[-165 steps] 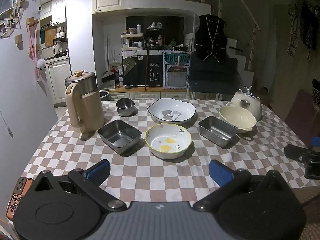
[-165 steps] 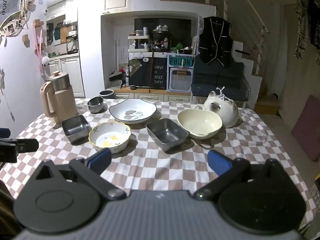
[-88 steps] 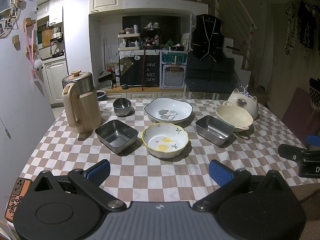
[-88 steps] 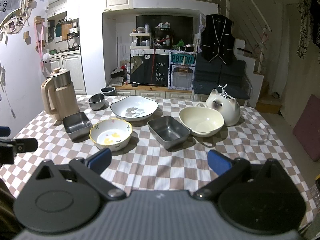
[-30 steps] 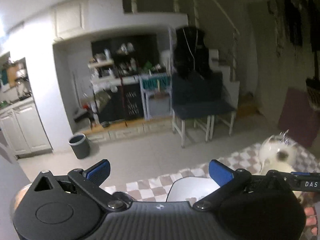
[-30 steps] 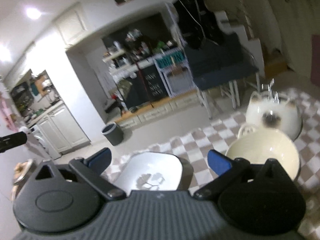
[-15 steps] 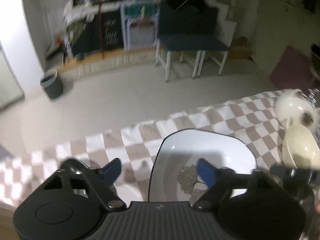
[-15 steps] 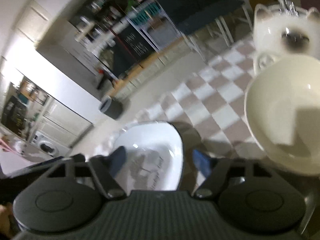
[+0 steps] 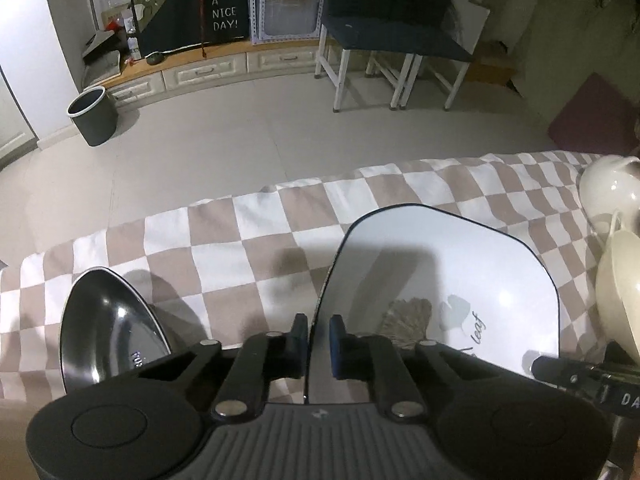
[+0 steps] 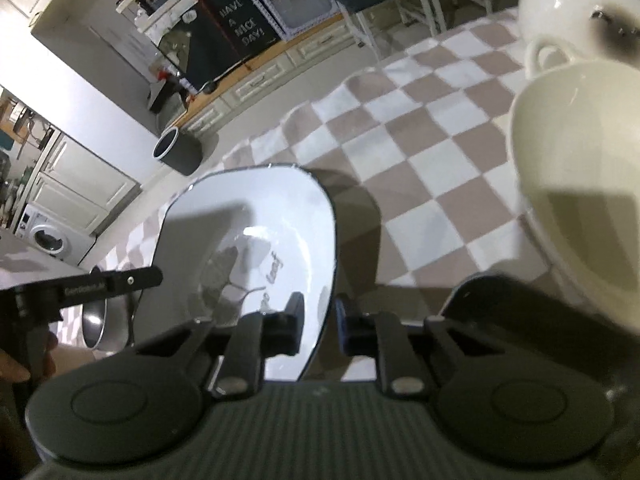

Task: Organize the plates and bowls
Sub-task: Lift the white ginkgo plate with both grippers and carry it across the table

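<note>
Pinching the white leaf bowl point(image 9: 460, 280) by its thin rim, you are holding something hard, smooth and breakable. It is sitting on the checked cloth point(image 9: 248, 240), lower middle of both views. The left gripper point(image 9: 319, 336) and right gripper point(image 10: 319, 316) have just been closing on opposite edges, both tipping steeply down.

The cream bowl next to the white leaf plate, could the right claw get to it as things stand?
Probably not at once: the right claw is shut on the white leaf plate rim. The cream bowl sits close on its right, nothing between, so letting go should free it.
</note>
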A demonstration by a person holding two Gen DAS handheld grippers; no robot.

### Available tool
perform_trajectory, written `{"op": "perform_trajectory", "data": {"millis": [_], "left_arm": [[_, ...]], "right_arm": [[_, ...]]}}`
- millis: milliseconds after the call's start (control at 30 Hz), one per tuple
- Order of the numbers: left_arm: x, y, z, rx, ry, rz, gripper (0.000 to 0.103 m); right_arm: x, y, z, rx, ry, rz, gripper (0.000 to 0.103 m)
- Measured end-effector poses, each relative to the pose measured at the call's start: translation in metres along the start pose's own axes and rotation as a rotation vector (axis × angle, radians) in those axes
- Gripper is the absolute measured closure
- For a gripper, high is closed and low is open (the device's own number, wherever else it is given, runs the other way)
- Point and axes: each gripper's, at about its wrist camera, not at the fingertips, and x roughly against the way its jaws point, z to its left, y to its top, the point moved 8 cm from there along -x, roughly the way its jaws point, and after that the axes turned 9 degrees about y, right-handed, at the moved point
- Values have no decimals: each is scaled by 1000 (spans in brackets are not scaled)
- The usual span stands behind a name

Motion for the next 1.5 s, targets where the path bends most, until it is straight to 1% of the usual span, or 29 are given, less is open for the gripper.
{"op": "perform_trajectory", "data": {"millis": [67, 233, 300, 367, 433, 533, 633, 800, 933, 1067, 1300, 1400, 1500], "left_arm": [[-2, 1, 2, 19, -30, -8, 93], [-6, -2, 7, 88, -86, -18, 92], [-5, -3, 8, 99, -90, -34, 93], [-2, -6, 5, 78, -64, -78, 93], [1, -14, -2, 42, -49, -114, 87], [4, -25, -3, 60, -78, -118, 87], [15, -33, -1, 107, -104, -139, 86], [54, -37, -2, 164, -153, -212, 87], [99, -42, -10, 132, -135, -264, 87], [146, -55, -16, 147, -141, -317, 87], [227, -96, -40, 153, -175, -405, 88], [252, -117, -54, 135, -170, -431, 88], [267, -142, -67, 126, -176, -443, 88]], "right_arm": [[-5, 2, -2, 4, -3, 5, 84], [-14, 11, -3, 46, -42, -14, 83], [-22, 15, -10, 69, -48, -29, 84], [-27, 17, -9, 92, -56, -40, 86], [-29, 19, -7, 140, -52, -51, 87], [-21, 23, 0, 243, -39, -104, 89], [-12, 30, 5, 288, -32, -140, 90], [4, 36, 3, 286, 11, -164, 92], [19, 37, 2, 252, 70, -163, 91], [47, 33, 8, 252, 125, -178, 91], [126, 15, 17, 286, 191, -224, 92], [157, -3, 13, 291, 200, -248, 92], [177, -21, 4, 277, 217, -247, 92]]}}
